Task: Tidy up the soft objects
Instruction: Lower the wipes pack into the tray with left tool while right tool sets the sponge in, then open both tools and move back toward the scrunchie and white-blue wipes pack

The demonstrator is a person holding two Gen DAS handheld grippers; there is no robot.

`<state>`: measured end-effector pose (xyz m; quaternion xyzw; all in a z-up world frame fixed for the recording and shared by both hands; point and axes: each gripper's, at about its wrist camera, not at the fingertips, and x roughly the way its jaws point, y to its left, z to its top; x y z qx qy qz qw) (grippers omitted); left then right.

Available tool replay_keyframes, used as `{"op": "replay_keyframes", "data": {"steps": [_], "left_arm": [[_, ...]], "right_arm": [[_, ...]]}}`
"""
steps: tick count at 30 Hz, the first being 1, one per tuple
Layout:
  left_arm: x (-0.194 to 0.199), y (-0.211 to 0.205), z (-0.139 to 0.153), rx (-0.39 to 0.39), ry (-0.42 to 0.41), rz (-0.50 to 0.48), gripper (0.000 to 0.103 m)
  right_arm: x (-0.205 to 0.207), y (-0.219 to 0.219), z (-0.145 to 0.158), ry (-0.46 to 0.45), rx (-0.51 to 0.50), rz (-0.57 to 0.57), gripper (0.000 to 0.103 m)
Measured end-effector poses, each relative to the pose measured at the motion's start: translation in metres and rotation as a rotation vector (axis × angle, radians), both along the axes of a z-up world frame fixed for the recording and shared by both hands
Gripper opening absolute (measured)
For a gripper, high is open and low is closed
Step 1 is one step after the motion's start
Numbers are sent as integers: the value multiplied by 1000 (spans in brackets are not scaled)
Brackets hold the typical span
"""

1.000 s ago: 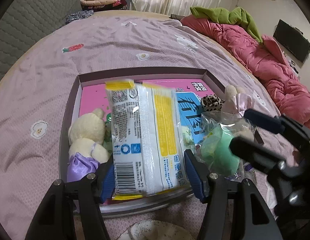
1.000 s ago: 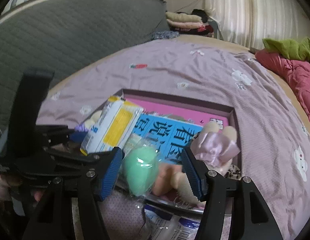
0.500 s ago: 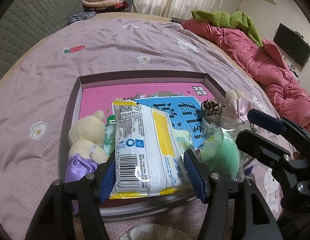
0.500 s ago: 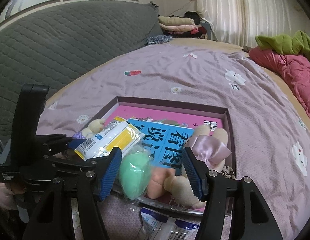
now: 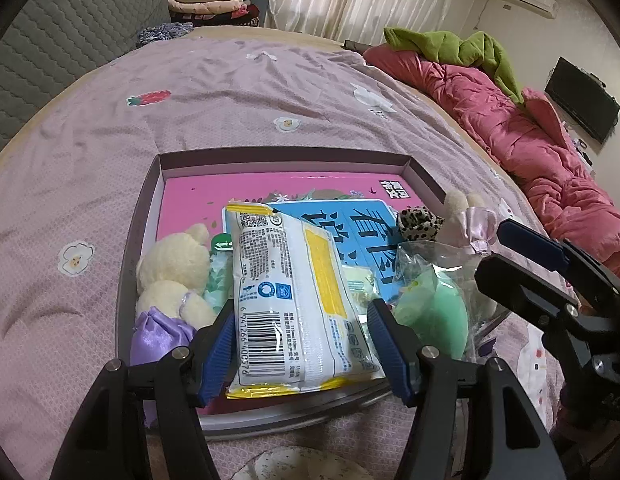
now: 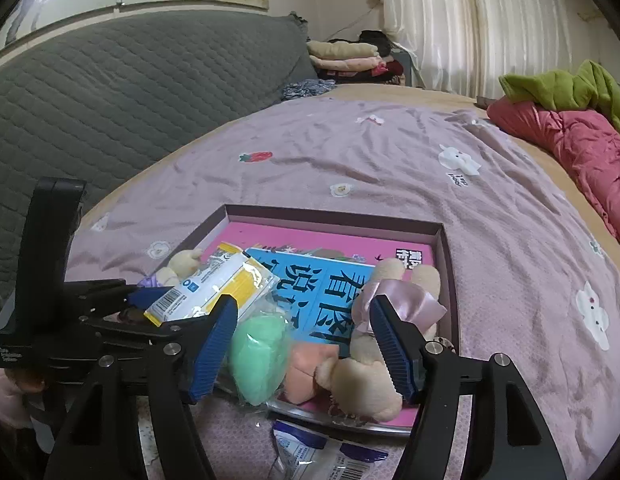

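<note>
While the left hand-held gripper straddles the tissue pack over the tray, jaws apart, the right hand-held gripper gapes around the green sponge bag.

- The tissue pack is showing glossy, crinkled plastic film.
- The plush bear is looking fuzzy, its purple skirt shining like satin.
- The green sponge is sitting matt inside clear, shiny wrap.
- The bedsheet is lying as matt, wrinkled cloth.
- The gripper pads are showing ribbed blue plastic.
</note>
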<state>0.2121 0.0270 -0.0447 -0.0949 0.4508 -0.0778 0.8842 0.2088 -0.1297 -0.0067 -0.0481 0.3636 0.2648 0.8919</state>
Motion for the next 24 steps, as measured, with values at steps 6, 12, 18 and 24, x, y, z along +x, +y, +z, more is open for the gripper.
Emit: {"op": "replay_keyframes", "data": {"steps": [6, 12, 18, 24], "left_arm": [[-4, 4, 7, -21, -27, 12, 65], [-8, 9, 18, -33, -74, 29, 67], [-12, 10, 25, -3, -114, 52, 67], [-18, 12, 34, 21, -147, 69, 67]], "right_arm": [[-1, -1, 3, -18, 4, -5, 71], [-1, -4, 3, -20, 12, -13, 73], [1, -8, 5, -29, 15, -34, 73], [-1, -12, 10, -56, 22, -51, 74]]}}
